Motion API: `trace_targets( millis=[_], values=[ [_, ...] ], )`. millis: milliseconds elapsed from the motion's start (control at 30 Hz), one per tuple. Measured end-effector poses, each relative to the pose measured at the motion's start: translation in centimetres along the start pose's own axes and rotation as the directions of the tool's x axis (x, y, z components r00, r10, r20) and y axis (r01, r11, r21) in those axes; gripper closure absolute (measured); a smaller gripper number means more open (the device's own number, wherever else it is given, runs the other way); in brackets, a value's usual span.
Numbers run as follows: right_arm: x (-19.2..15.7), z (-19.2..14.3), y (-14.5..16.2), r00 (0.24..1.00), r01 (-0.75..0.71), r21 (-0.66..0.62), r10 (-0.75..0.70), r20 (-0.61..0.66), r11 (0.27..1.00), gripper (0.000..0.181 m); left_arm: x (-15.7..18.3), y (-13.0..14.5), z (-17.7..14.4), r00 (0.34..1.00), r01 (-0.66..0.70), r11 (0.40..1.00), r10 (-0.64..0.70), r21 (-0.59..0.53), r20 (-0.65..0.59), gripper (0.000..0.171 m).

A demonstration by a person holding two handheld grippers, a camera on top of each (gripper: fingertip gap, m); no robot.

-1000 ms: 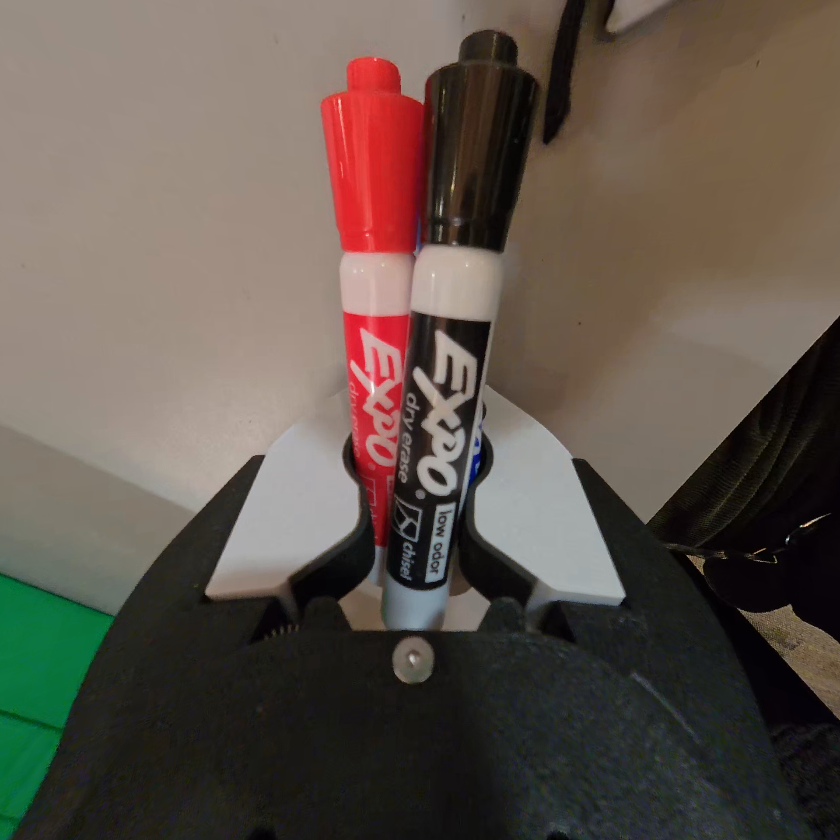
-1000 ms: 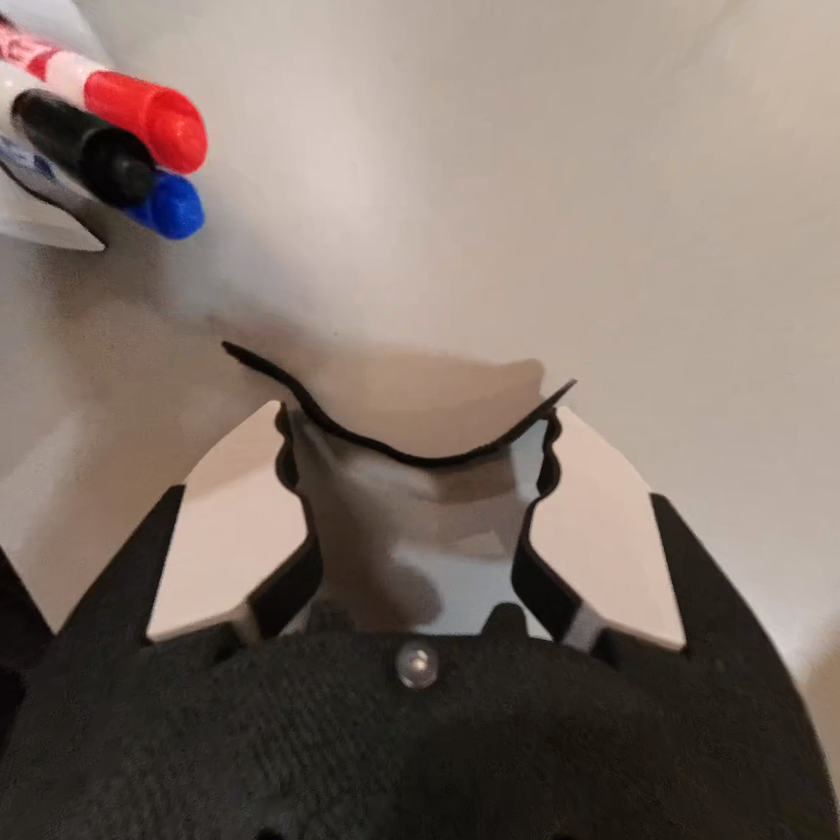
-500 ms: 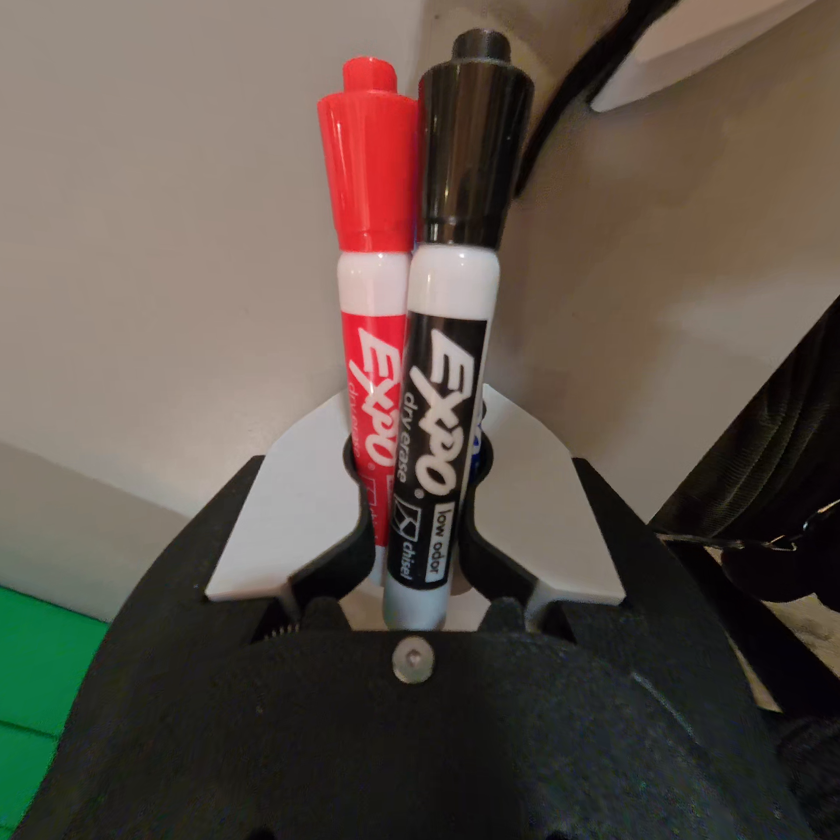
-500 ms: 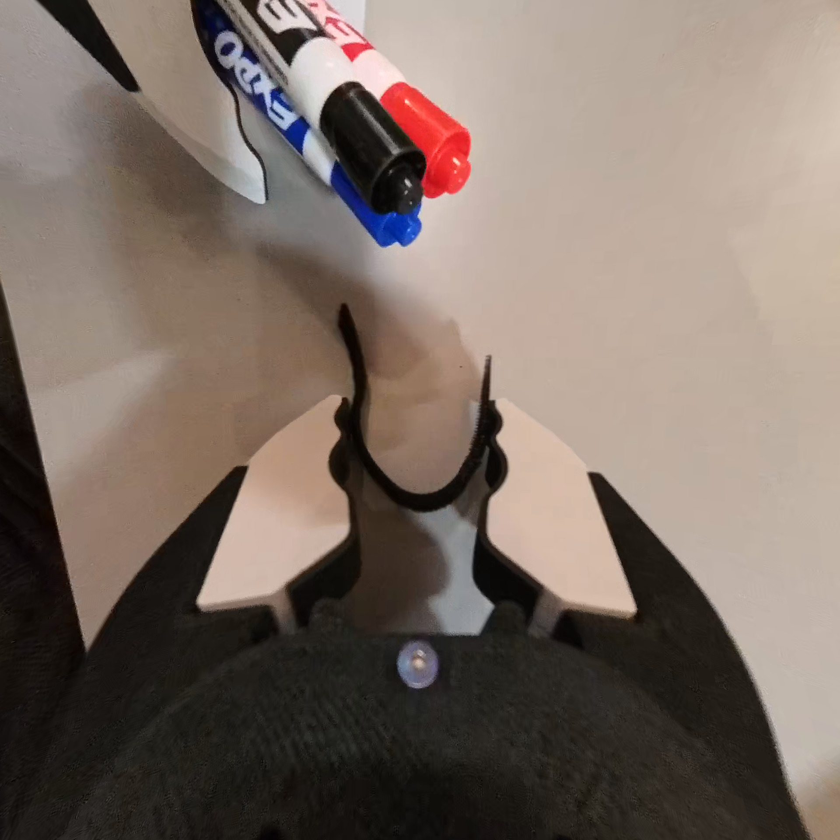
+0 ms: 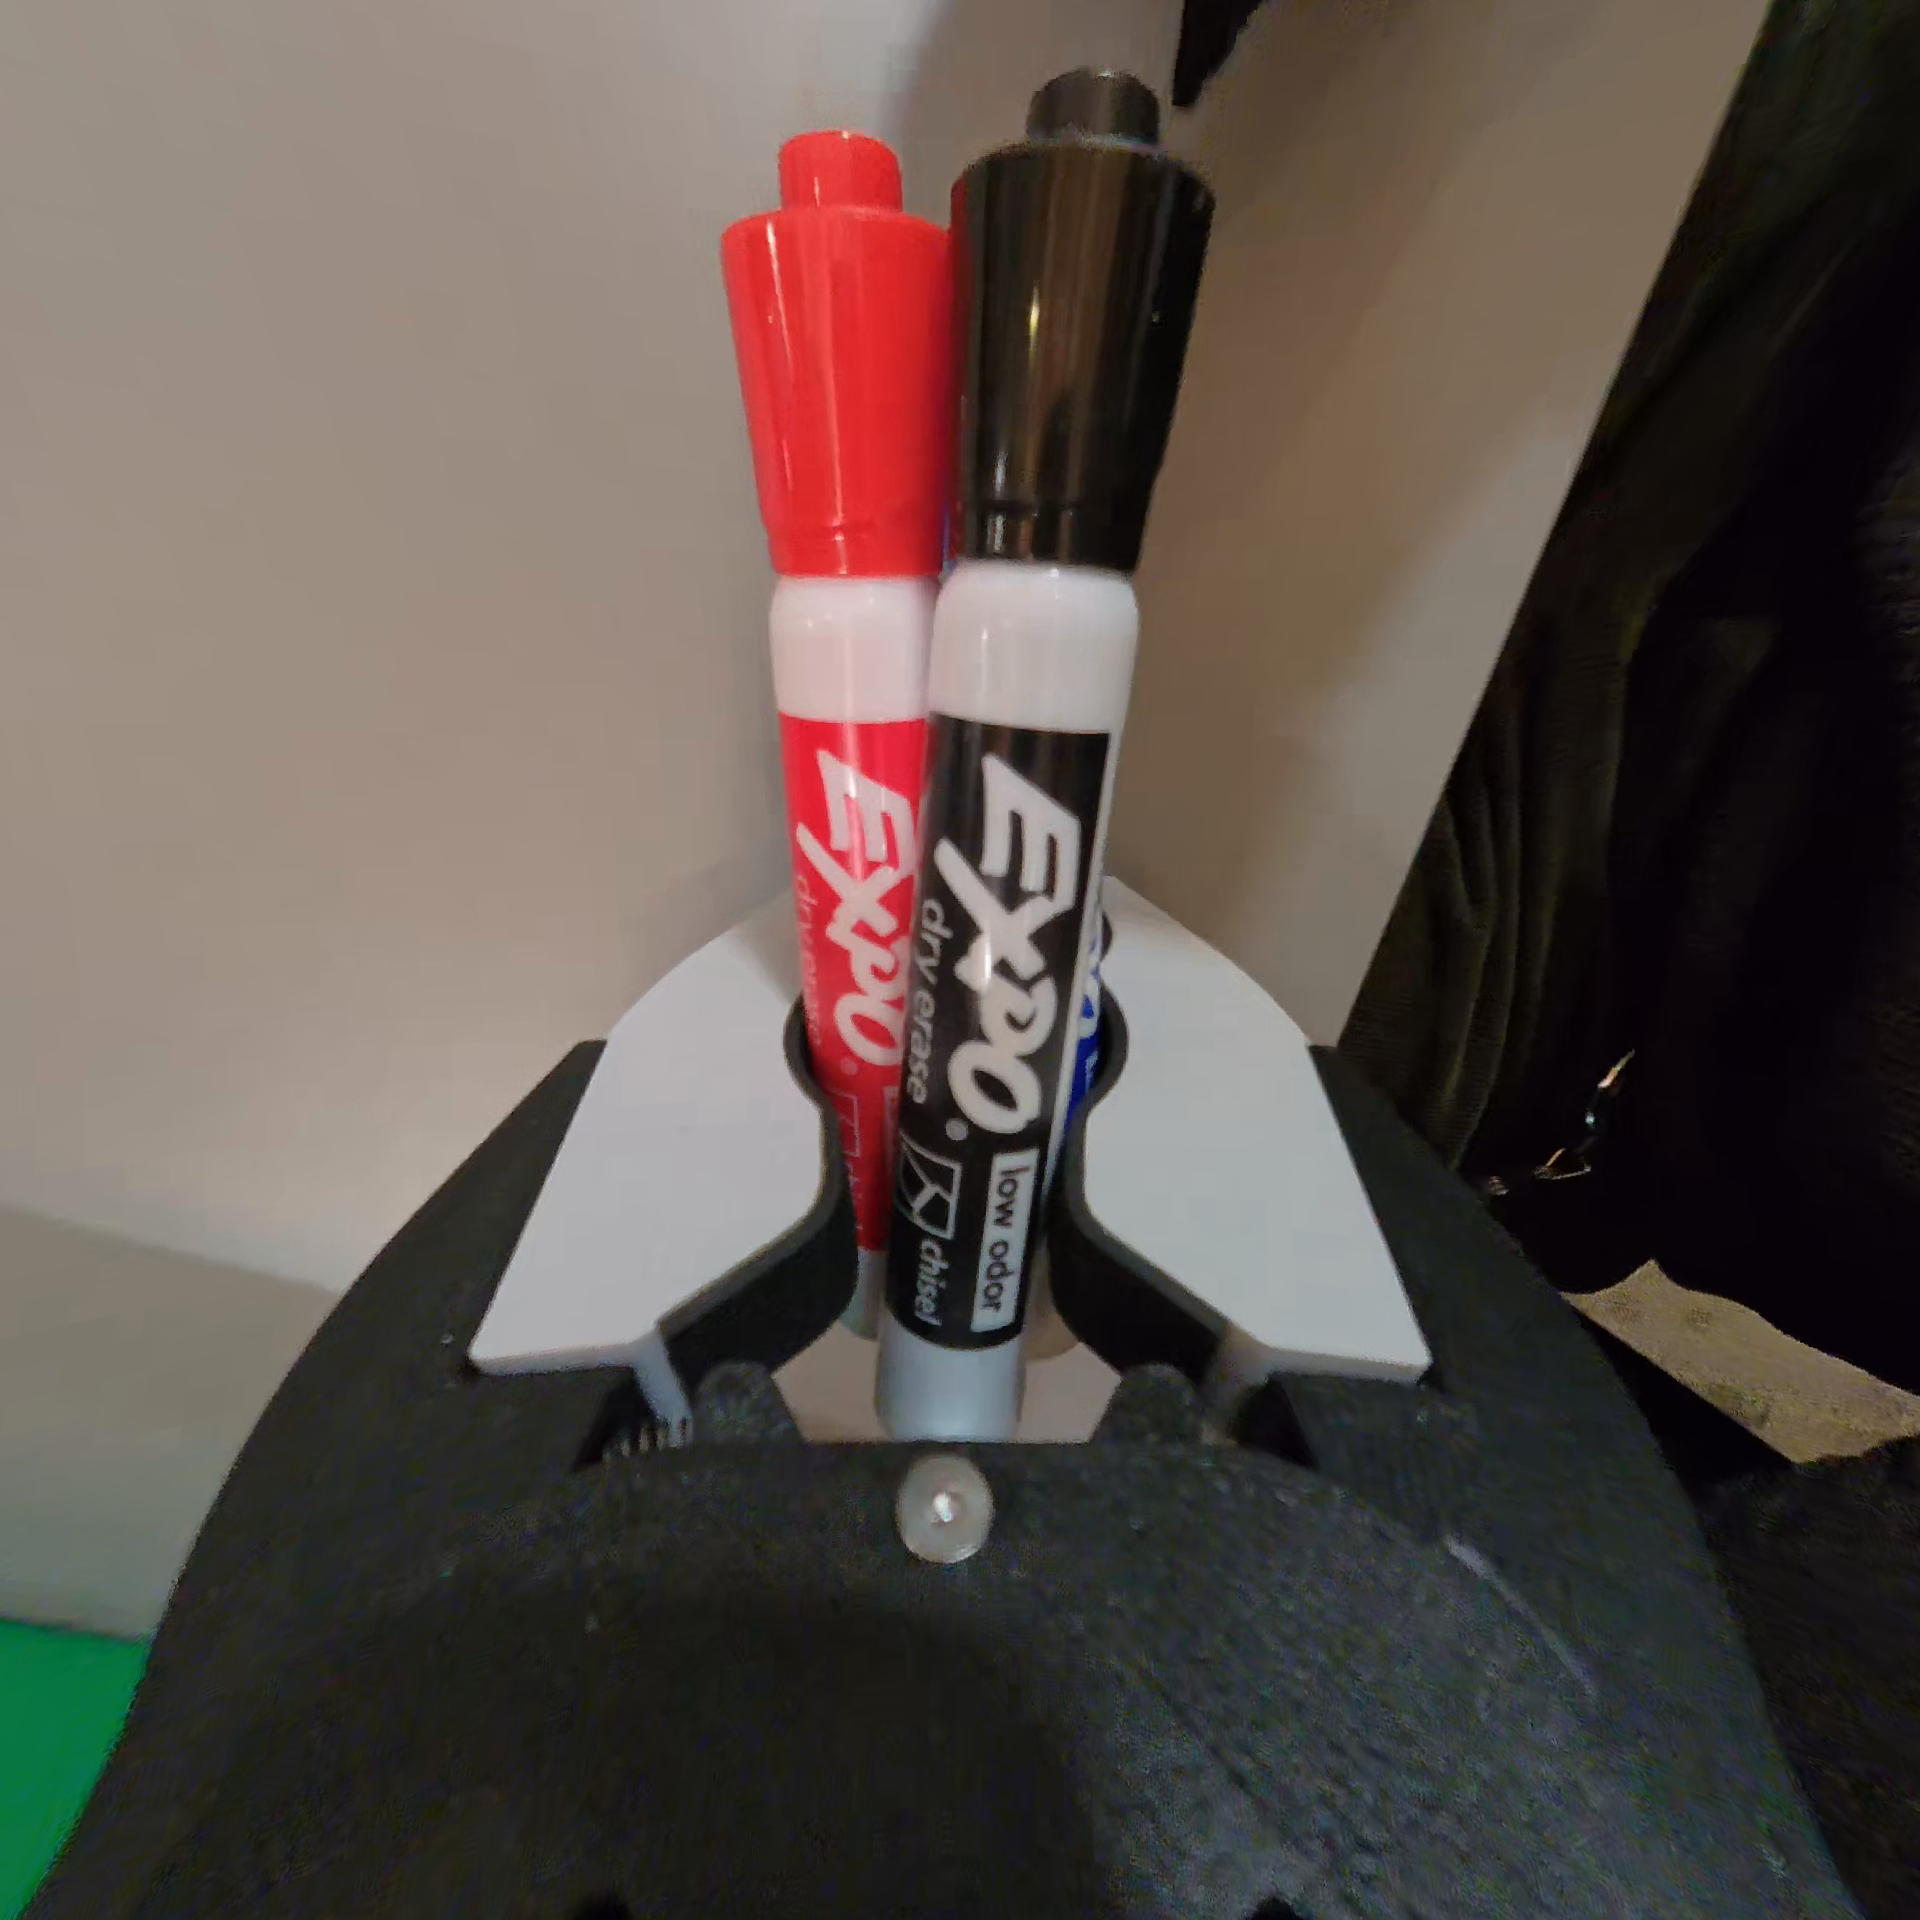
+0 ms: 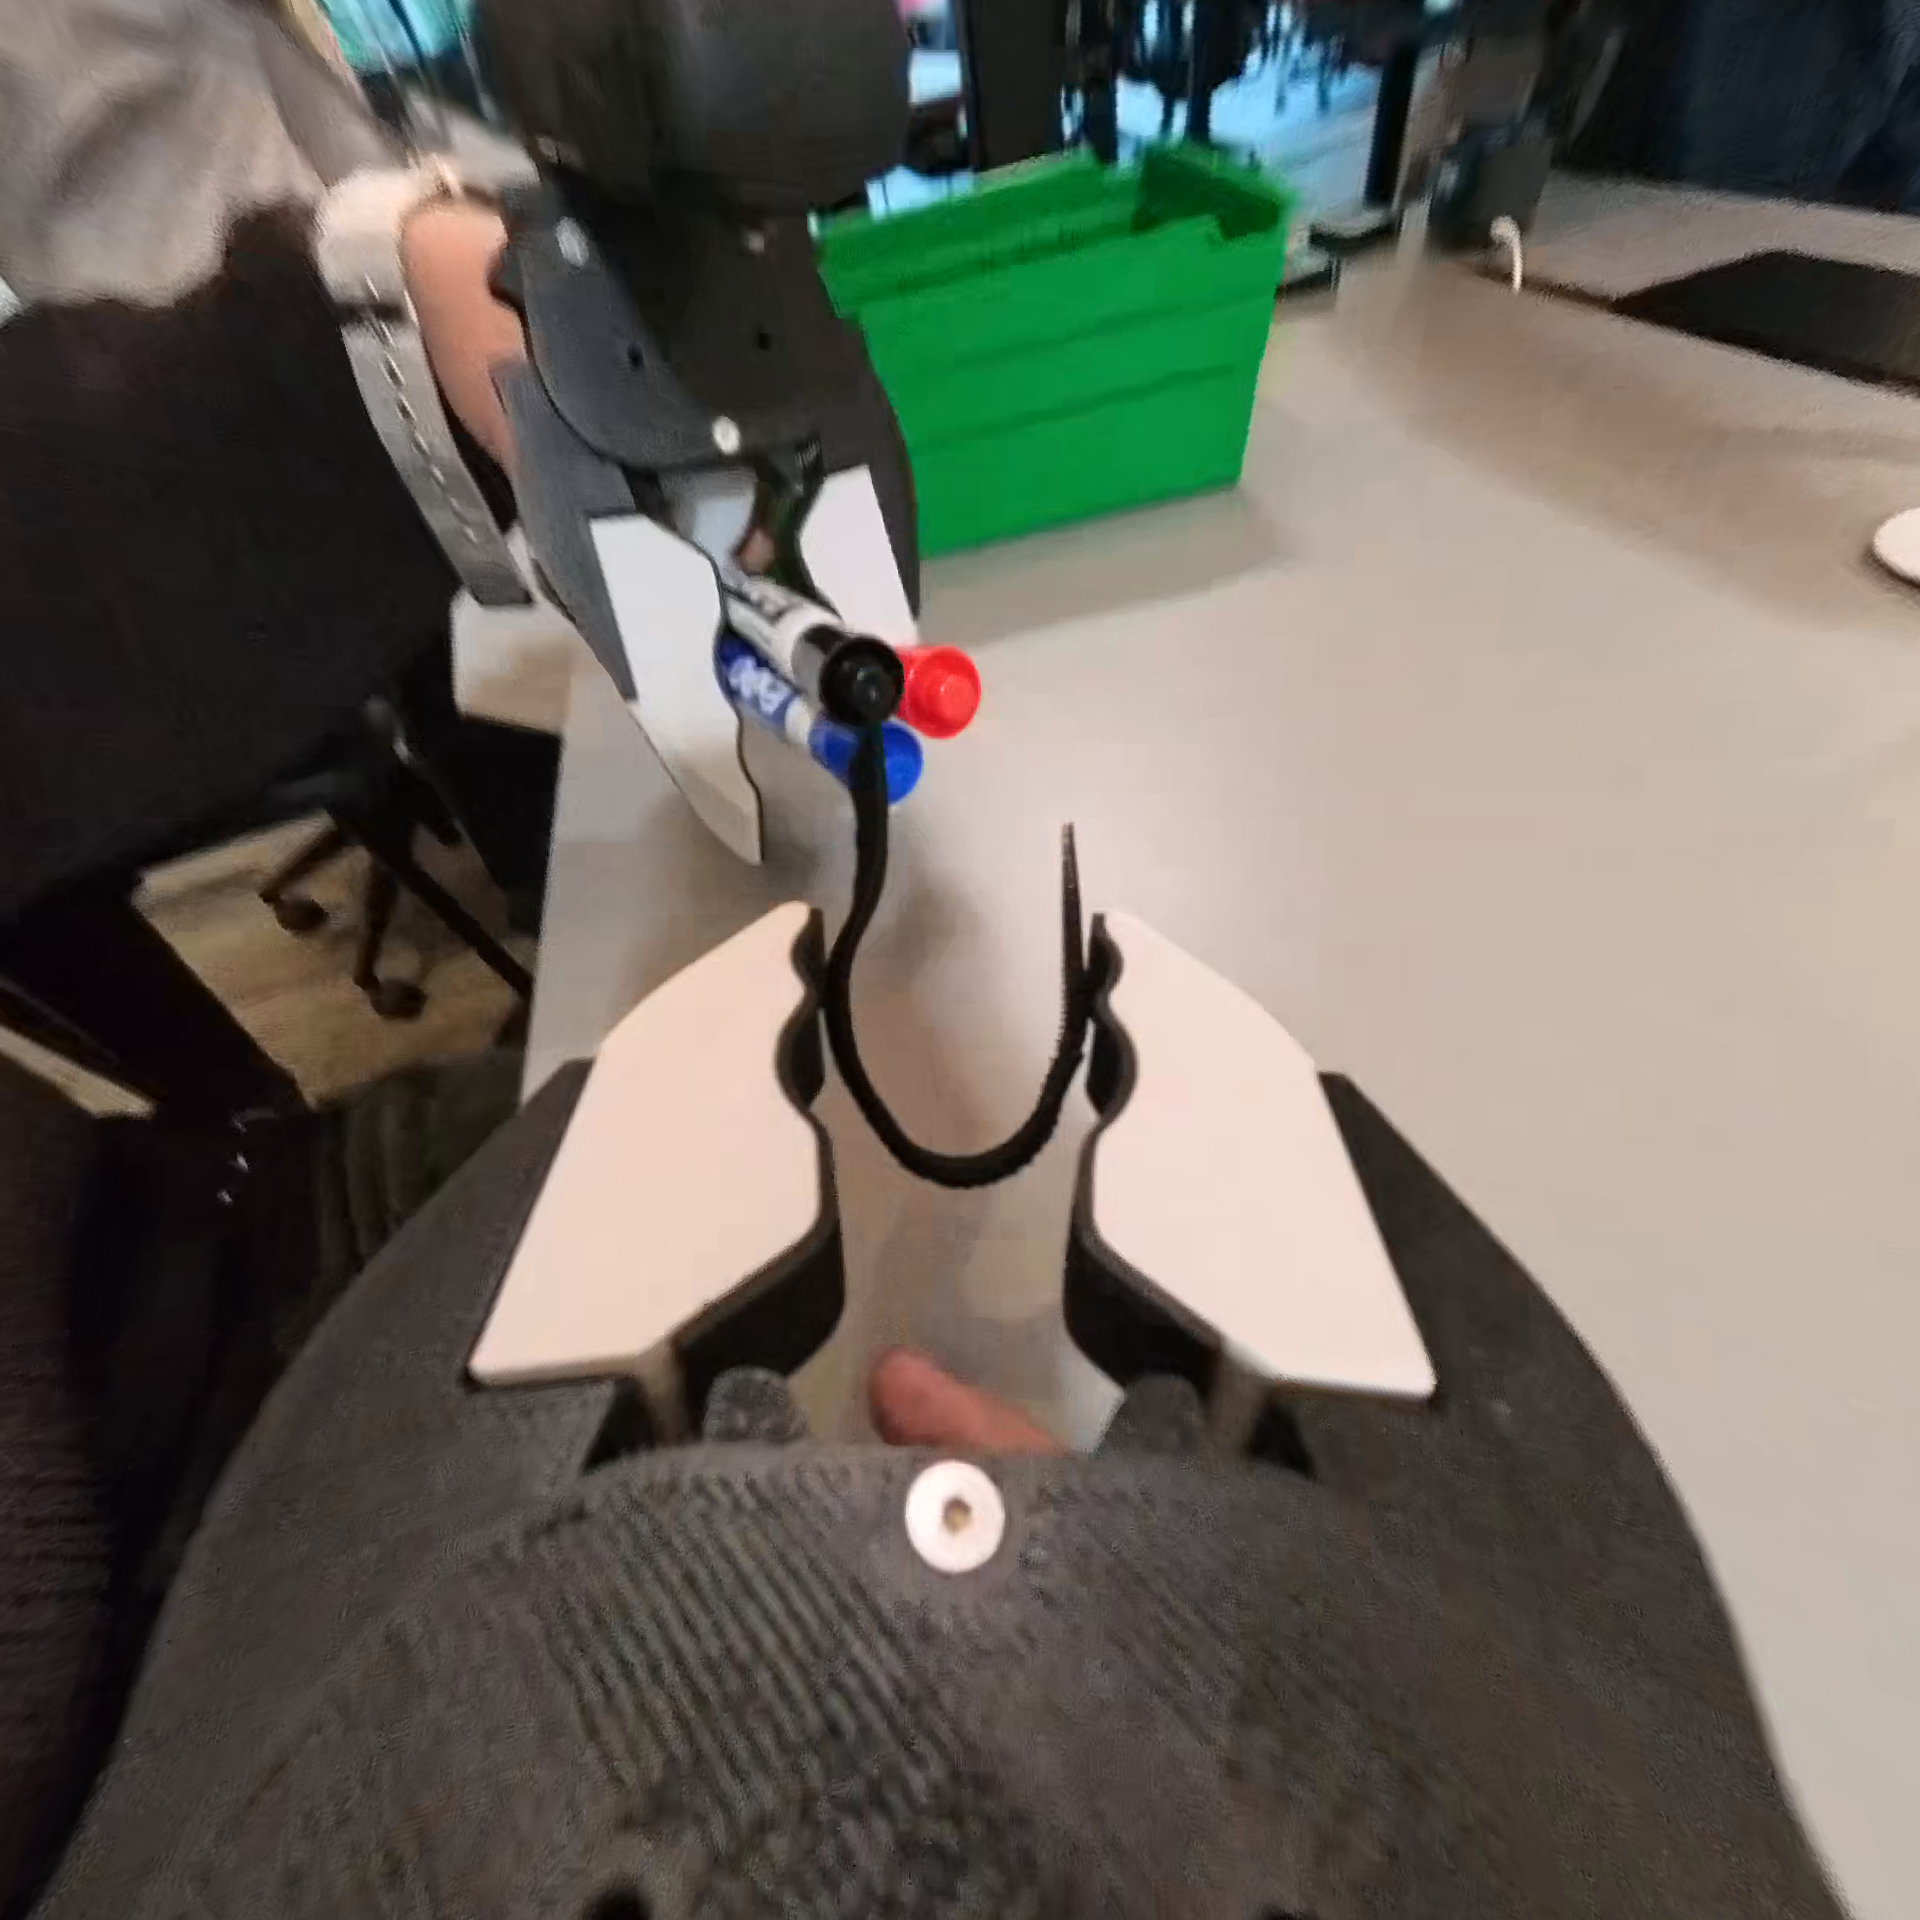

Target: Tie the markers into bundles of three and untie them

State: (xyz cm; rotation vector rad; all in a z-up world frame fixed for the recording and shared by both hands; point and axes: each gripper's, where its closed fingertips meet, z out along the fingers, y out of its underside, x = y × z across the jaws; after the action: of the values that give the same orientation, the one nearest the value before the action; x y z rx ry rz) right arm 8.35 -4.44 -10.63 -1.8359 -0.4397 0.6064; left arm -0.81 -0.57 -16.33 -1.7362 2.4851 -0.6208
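While the left gripper (image 6: 764,623) stays clamped on three markers, red marker (image 5: 842,436), black marker (image 5: 1081,343) and blue marker (image 6: 862,753), caps pointing toward the other tool above the grey table (image 6: 1455,831), the right gripper (image 6: 956,997) pinches a black strap (image 6: 966,1158) bowed into a U between its part-closed fingers, one end reaching up near the blue cap. To bundle well, I judge, keep the trio squeezed and level, slide the loop over the caps onto the barrels, then draw the ends snug without twisting.
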Motion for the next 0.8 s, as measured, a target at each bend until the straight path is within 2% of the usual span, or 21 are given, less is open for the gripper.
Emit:
trace_targets(
  millis=[167, 333, 467, 567, 667, 800],
  values=[
    [-1.6, -0.8, -3.5, 0.988, -0.121, 0.24, 0.094, 0.123, 0.963, 0.128, 1.4, -1.8, -2.4, 0.999, -0.031, 0.996, 0.031, 0.085, -0.006, 0.126],
    [-3.0, -0.6, -5.4, 0.964, -0.235, 0.377, 0.165, 0.208, 0.896, 0.124, 2.8, -3.0, -3.7, 0.998, -0.062, 0.99, 0.065, 0.123, -0.021, 0.126],
    [-4.0, 0.0, -5.7, 0.945, -0.296, 0.393, 0.207, 0.253, 0.871, 0.123, 3.6, -3.3, -3.5, 0.996, -0.074, 0.991, 0.079, 0.114, -0.044, 0.125],
    [-4.4, 0.5, -5.4, 0.938, -0.31, 0.373, 0.217, 0.27, 0.875, 0.122, 4.5, -3.1, -2.8, 0.994, -0.026, 0.997, 0.033, 0.074, -0.102, 0.127],
    [-4.4, 0.9, -4.8, 0.932, -0.327, 0.356, 0.238, 0.272, 0.875, 0.122, 3.9, -2.6, -2.0, 0.997, -0.015, 0.999, 0.018, 0.031, -0.077, 0.127],
    [-4.6, 1.4, -4.7, 0.895, -0.42, 0.376, 0.308, 0.323, 0.826, 0.125, 4.1, -2.7, -1.5, 0.996, -0.003, 1.0, 0.004, 0.014, -0.09, 0.127]
  ],
)
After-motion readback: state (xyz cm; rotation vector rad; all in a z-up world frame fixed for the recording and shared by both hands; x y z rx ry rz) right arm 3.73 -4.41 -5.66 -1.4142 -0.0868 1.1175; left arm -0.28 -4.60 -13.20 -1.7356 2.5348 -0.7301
